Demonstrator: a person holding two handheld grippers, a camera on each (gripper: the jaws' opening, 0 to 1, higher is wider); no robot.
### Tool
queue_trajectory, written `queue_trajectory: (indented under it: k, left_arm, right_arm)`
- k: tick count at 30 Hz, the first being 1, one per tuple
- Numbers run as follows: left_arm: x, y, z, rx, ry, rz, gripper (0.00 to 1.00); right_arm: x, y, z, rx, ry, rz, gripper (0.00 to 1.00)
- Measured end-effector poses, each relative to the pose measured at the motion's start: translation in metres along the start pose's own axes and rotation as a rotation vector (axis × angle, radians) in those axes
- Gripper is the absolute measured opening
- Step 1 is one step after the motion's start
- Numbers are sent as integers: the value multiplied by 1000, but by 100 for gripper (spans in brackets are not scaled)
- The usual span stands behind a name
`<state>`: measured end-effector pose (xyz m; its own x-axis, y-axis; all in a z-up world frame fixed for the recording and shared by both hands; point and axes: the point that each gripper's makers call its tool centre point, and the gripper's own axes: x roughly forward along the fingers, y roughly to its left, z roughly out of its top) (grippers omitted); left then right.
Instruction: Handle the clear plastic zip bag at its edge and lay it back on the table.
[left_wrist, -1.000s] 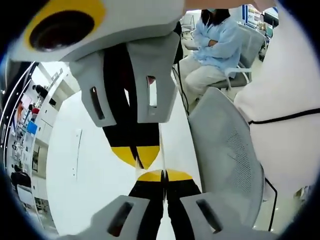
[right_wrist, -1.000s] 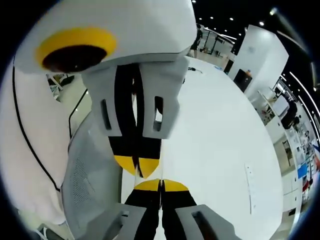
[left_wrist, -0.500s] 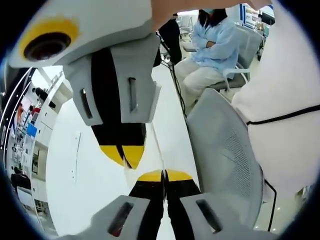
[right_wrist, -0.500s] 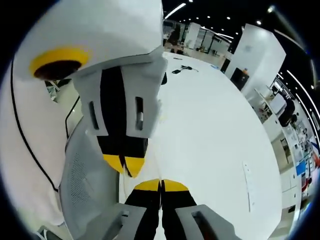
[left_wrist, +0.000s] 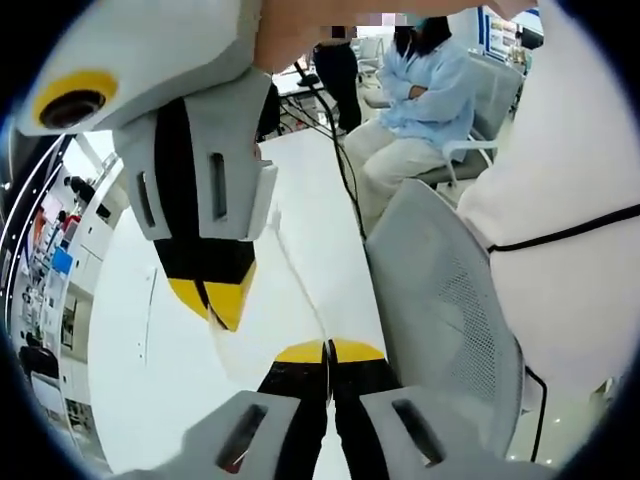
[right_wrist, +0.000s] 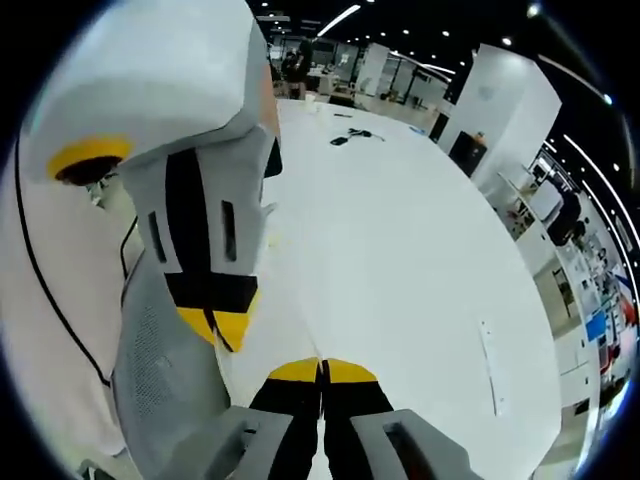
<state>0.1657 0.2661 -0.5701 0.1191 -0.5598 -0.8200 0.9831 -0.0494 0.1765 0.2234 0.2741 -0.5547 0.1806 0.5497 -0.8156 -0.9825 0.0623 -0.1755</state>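
The clear plastic zip bag (left_wrist: 300, 290) is nearly invisible; its thin edge runs as a taut line up from my left gripper (left_wrist: 327, 350), which is shut on it. The right gripper (left_wrist: 215, 305) hangs in from the upper left of the left gripper view, its yellow tips closed on another part of the bag. In the right gripper view, my right gripper (right_wrist: 322, 368) is shut at the bottom, with the bag's edge (right_wrist: 295, 300) rising from it. The left gripper (right_wrist: 218, 325) shows at the left with closed tips. Both hover over the white table (right_wrist: 420, 260).
A grey mesh chair (left_wrist: 450, 310) stands at the table's edge (right_wrist: 160, 370). A person in white (left_wrist: 570, 230) is close by. Another person in a light blue shirt (left_wrist: 425, 80) sits behind. A cable and small dark items (right_wrist: 350, 135) lie on the far table.
The two grippers have drawn apart: in each view the other gripper has slid left and away from the view's own tips. The bag's edge now stretches between them.
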Motion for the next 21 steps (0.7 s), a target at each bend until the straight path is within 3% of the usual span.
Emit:
queue_trajectory:
  k: [21]
  left_arm:
    - [2,-12,4,52,-11,39,0]
  right_arm:
    - [-5,-16,0,62,-17,-51,0]
